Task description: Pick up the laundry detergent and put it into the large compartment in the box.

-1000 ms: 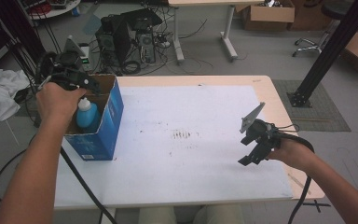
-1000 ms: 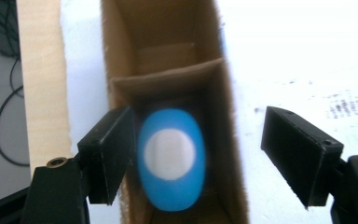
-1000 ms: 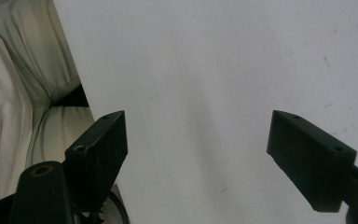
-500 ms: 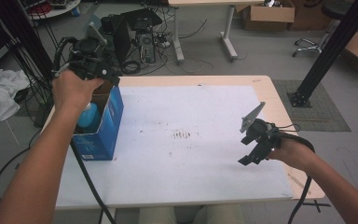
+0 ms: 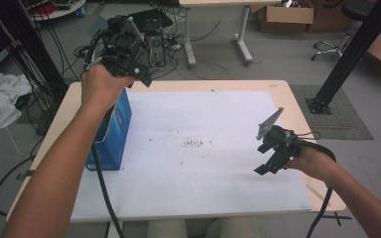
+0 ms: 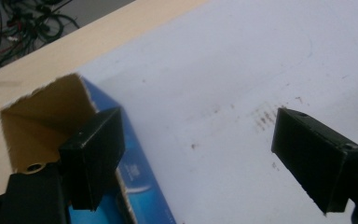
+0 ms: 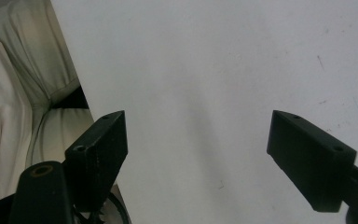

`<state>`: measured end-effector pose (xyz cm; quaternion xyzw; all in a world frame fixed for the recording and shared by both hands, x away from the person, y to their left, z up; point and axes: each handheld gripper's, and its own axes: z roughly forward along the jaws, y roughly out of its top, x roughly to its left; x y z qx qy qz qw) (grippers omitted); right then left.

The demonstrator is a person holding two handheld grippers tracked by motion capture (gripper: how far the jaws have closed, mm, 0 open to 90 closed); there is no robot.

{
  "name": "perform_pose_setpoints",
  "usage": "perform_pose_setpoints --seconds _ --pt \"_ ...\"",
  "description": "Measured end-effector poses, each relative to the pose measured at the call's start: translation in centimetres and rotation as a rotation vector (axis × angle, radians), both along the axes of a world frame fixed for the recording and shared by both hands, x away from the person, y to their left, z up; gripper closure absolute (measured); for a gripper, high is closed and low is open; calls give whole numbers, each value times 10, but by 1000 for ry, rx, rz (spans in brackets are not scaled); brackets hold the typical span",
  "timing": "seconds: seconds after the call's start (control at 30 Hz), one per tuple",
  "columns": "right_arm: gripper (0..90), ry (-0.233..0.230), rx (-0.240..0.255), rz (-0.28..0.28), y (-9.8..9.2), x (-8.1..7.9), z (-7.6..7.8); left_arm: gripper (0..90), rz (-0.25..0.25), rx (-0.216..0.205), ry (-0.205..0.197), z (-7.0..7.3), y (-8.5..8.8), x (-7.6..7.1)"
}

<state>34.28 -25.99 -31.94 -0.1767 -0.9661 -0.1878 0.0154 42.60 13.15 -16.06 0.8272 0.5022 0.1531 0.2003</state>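
One broad wooden table [image 5: 297,104] carries a white sheet [image 5: 203,163] over most of its top, with faint brown smudges [image 5: 193,144] near the sheet's middle. At the sheet's left edge stands an open blue cardboard box [image 5: 114,134], its brown inside visible in the left gripper view [image 6: 42,121]; the person's left forearm crosses over it in the high view, so what lies inside cannot be made out. The left gripper [image 5: 129,67] is held above the box's far end, near the table's back-left corner; its jaws have just been opening and now stand spread wide, with nothing between them, the box's torn rim and the bare sheet showing through the gap [image 6: 196,154]. The right gripper [image 5: 270,161] hovers low over the sheet's right side, well apart from the box, its jaws likewise spread wide with nothing in between [image 7: 196,154]. Beyond the sheet's near edge, the right gripper view shows pale cloth [image 7: 14,93] on the person's lap.
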Motion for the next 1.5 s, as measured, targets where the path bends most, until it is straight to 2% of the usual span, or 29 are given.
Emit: perform_pose_setpoints --seconds 0.1,0.3,0.67,1.03,1.13,1.3,1.37,1.5 --pt "200 1 2 2 1 1 -1 183 -41 12 3 -3 -11 3" --pt "201 6 0 2 4 3 -2 183 -163 40 21 -12 -35 7" --pt "200 9 1 -5 8 5 -1 189 -328 102 50 -24 -74 19" --pt "200 9 8 -10 9 11 0 193 -493 122 76 -40 -115 28" --pt "200 13 5 -9 9 12 -1 193 -514 142 76 -46 -121 29" --pt "200 15 11 -10 6 15 -1 195 -542 126 91 -54 -125 33" --pt "200 19 9 -15 5 16 -2 197 -562 142 91 -58 -128 33" --pt "199 22 6 -13 5 18 -4 199 -586 140 103 -64 -132 32"
